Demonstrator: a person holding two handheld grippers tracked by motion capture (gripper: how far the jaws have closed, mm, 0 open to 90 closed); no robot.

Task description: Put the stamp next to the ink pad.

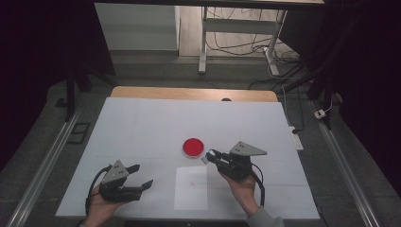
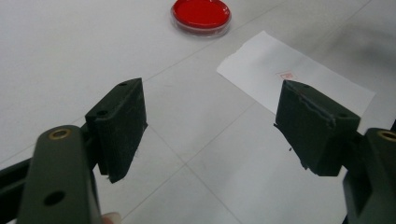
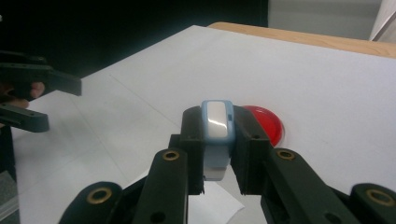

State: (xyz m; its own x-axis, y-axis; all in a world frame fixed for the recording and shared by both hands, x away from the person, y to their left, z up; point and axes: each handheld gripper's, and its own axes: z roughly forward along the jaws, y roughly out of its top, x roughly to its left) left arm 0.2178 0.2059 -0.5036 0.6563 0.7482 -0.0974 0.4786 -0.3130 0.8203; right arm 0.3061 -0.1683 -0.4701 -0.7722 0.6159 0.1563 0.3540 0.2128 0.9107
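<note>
A round red dish (image 1: 193, 147) lies near the middle of the white table cover (image 1: 142, 123); it also appears as the dish (image 2: 201, 14) and the dish (image 3: 270, 122). Just right of the dish in the high view, my right gripper (image 1: 211, 154) is shut on a small blue and white block (image 3: 217, 135), held upright between the jaws above the table. A white paper sheet (image 1: 190, 187) with a small red mark (image 2: 285, 75) lies in front of the dish. My left gripper (image 1: 142, 176) rests at the front left, open and empty, jaws wide apart (image 2: 210, 116).
A wooden table edge (image 1: 194, 93) shows beyond the white cover. Behind the table stand white desk legs (image 1: 203, 42) with loose cables (image 1: 236, 47) on the floor. Metal rails (image 1: 47, 161) run along both sides of the table.
</note>
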